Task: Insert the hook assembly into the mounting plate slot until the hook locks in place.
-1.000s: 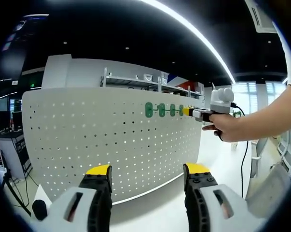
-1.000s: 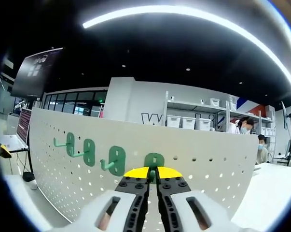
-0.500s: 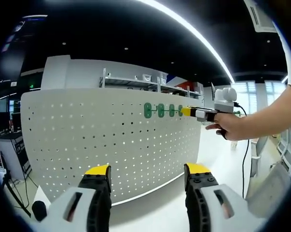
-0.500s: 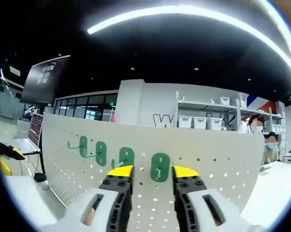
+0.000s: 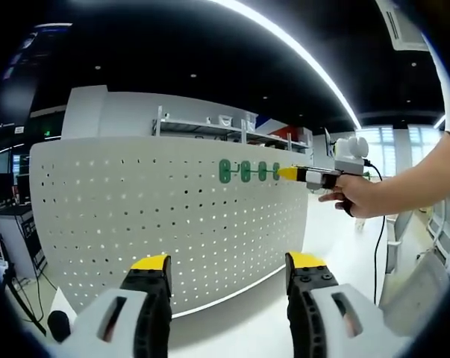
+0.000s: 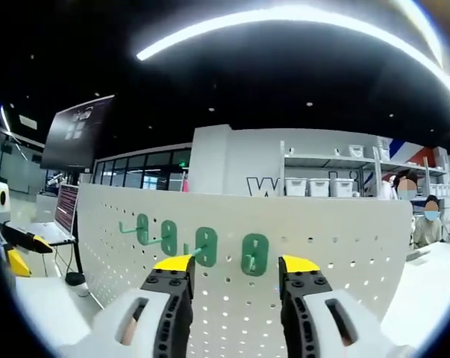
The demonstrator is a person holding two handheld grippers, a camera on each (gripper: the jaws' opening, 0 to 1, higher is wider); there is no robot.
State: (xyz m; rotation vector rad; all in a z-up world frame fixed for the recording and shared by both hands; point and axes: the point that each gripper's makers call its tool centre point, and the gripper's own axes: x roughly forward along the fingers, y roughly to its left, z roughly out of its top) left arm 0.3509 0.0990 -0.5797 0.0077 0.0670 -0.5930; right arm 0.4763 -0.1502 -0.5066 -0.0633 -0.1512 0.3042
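The fourth green hook (image 6: 254,253) sits on the pegboard (image 6: 336,246) near its top edge, rightmost of four. Right gripper (image 6: 234,270), jaws spread and empty, faces it straight ahead. Left gripper (image 5: 228,272), also spread and empty, is farther off.

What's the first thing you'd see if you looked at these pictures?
The big white pegboard with its rows of holes, and the four green hooks hanging in a row near its top edge. In the right gripper view the right gripper stands open just in front of the last hook. In the left gripper view the left gripper is open too, low down before the board.
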